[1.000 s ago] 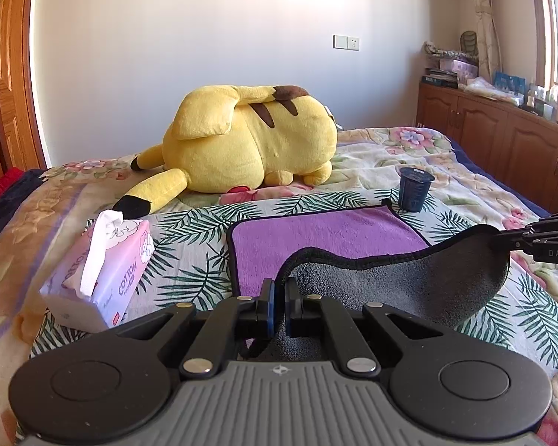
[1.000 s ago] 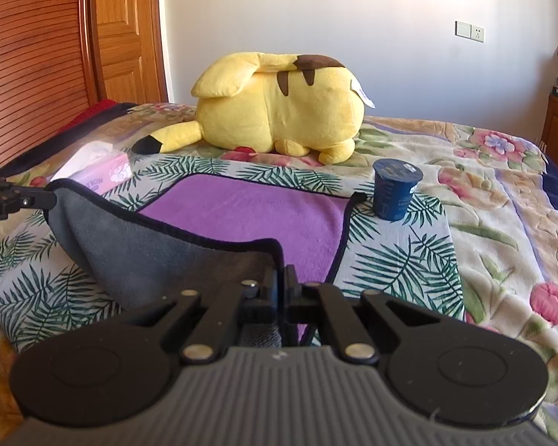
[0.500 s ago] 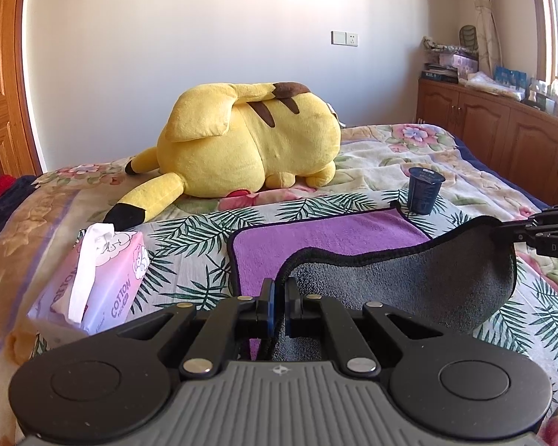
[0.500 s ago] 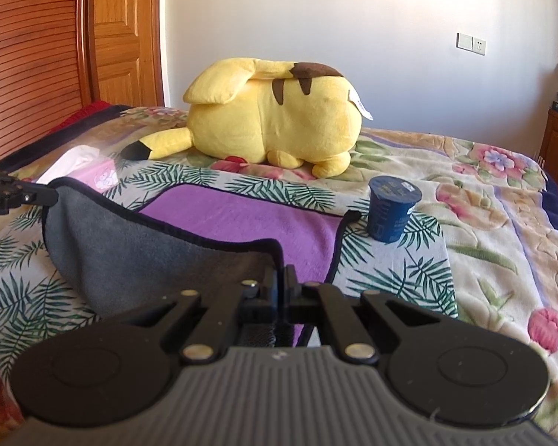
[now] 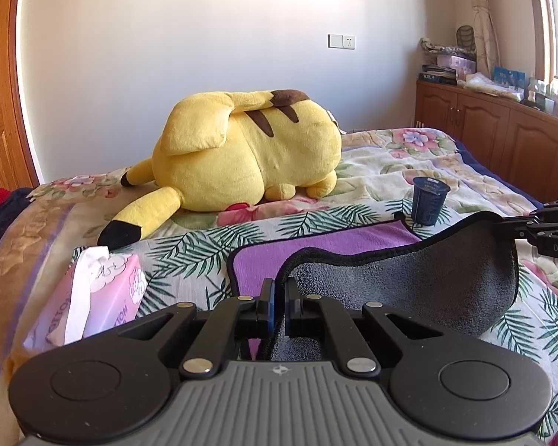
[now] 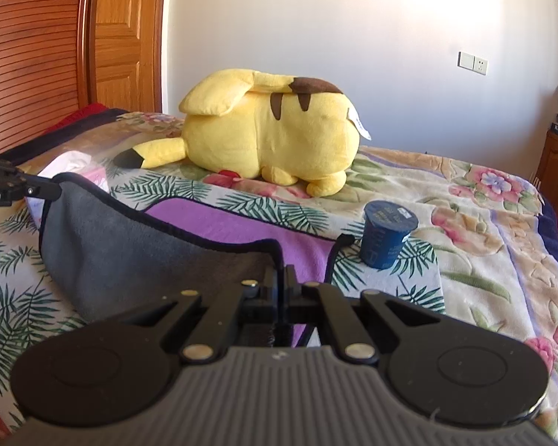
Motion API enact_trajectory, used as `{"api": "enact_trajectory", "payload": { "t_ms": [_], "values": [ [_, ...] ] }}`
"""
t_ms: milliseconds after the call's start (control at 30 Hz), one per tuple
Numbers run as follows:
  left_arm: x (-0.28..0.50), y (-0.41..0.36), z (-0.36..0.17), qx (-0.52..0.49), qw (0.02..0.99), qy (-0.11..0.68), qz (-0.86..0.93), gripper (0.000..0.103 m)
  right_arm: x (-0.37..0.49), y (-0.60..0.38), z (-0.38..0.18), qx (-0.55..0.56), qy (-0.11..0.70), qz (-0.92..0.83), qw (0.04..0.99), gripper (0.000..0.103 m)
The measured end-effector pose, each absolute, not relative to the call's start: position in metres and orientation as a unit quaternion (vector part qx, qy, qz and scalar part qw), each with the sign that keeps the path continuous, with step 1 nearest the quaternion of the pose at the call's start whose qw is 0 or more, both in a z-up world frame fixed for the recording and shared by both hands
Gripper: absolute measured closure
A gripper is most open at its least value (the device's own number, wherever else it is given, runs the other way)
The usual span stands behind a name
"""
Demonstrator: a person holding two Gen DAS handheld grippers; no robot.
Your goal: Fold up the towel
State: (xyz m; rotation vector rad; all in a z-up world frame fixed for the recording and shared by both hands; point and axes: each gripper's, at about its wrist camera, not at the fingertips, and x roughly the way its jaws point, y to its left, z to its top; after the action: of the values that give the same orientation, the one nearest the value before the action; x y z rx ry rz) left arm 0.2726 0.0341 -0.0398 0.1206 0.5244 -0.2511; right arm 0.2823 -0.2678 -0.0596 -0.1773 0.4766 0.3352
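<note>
The towel (image 5: pixel 409 286) is purple on one face and grey on the other, with a dark hem, and lies on the bed. Its near edge is lifted, so the grey underside sags between my grippers over the purple part (image 6: pixel 241 230). My left gripper (image 5: pixel 278 297) is shut on the near left corner. My right gripper (image 6: pixel 280 286) is shut on the near right corner. Each gripper shows at the edge of the other's view, the right one (image 5: pixel 539 230) and the left one (image 6: pixel 22 187).
A big yellow plush toy (image 5: pixel 241 160) lies beyond the towel. A dark blue cup (image 6: pixel 387 238) stands by the towel's far right corner. A pink tissue pack (image 5: pixel 93 297) lies to the left. Wooden cabinets (image 5: pixel 502 133) stand at the right, a wooden door (image 6: pixel 74 55) at the left.
Both grippers have risen and moved forward over the bed, carrying the near edge of the towel farther over the purple part. Both stay shut on the corners.
</note>
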Motion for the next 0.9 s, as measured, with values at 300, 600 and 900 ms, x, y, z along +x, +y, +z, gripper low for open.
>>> {"api": "enact_trajectory", "payload": {
  "t_ms": [300,600,900],
  "values": [
    [0.282,0.031,-0.03,0.063,0.958,0.252,-0.121,0.103,0.291,-0.264,-0.049,-0.095,0.217,0.16,0.958,0.1],
    [0.297,0.027,-0.018,0.076,0.959,0.247,-0.118,0.103,0.302,-0.264,-0.04,-0.104,0.205,0.161,0.96,0.1],
    [0.311,0.029,-0.013,0.076,0.962,0.239,-0.11,0.103,0.316,-0.265,-0.028,-0.119,0.193,0.156,0.961,0.1]
  ]
}}
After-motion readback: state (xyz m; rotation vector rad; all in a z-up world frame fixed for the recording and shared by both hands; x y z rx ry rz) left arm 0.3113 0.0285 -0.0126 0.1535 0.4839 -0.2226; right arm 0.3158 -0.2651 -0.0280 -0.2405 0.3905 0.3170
